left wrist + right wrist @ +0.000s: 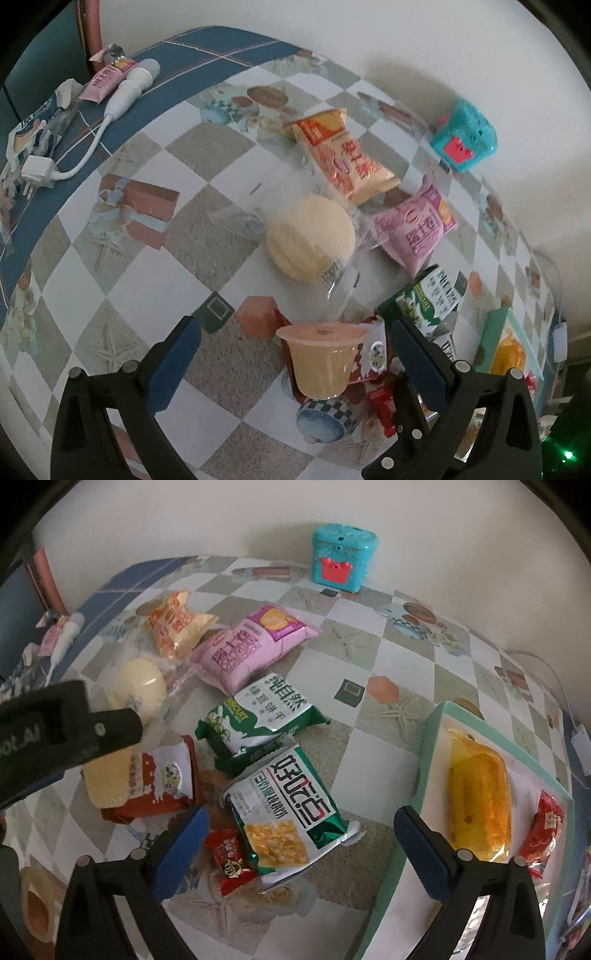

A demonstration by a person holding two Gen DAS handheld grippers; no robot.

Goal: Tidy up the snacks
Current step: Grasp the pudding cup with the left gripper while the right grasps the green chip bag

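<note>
Checkered tablecloth point(122, 258) (blue-bordered) against a plain pale wall point(406, 44), perhaps daylit.

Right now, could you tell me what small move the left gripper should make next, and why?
Probably ease the open left gripper forward and close on the pale yellow plastic jelly cup: the cup already sits between its fingers, and the teal-rimmed tray has room.

Snack packets lie scattered flat on the bench: orange packet point(177, 626), pink packet point(251, 646), green biscuit packs point(258, 716) centre, jelly cup point(323, 360) near left.
</note>
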